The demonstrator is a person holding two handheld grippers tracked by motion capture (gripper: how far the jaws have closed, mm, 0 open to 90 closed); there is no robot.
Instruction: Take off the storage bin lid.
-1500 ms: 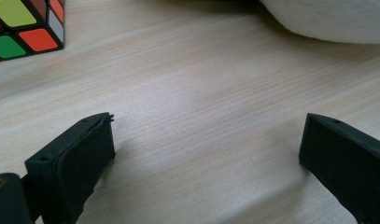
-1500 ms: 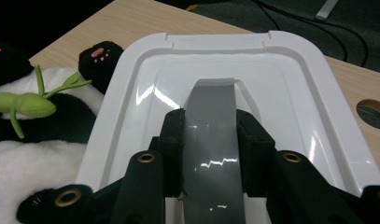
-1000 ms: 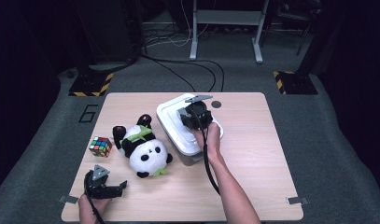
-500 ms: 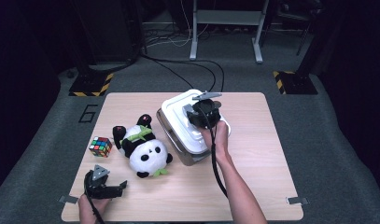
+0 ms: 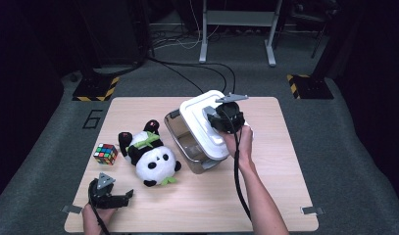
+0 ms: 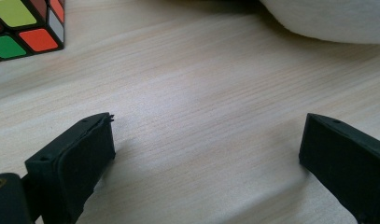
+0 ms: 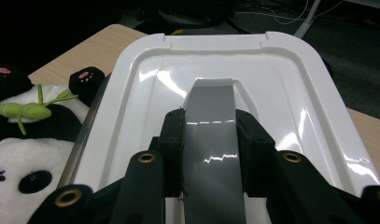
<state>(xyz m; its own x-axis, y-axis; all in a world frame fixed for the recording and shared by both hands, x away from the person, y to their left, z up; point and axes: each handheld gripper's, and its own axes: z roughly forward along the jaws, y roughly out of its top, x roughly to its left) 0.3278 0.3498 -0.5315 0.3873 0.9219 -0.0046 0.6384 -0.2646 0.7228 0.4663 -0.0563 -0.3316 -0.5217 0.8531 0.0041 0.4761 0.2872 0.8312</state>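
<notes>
Presently, a glossy white lid is being held tilted over a clear plastic bin near mid-table, its grey handle pinched by the right gripper. Closer detail is being shown by the right gripper view: a plush panda. The left gripper is resting with jaws spread on the wooden table.

A lab or recording studio, not a home: a pale wooden counter stands alone on grey carpet with a number six marked beside it. Black-and-yellow hazard tape edges the stand bases on the floor, loose cables run across it, and a metal frame's legs rise behind, amid dark surroundings
</notes>
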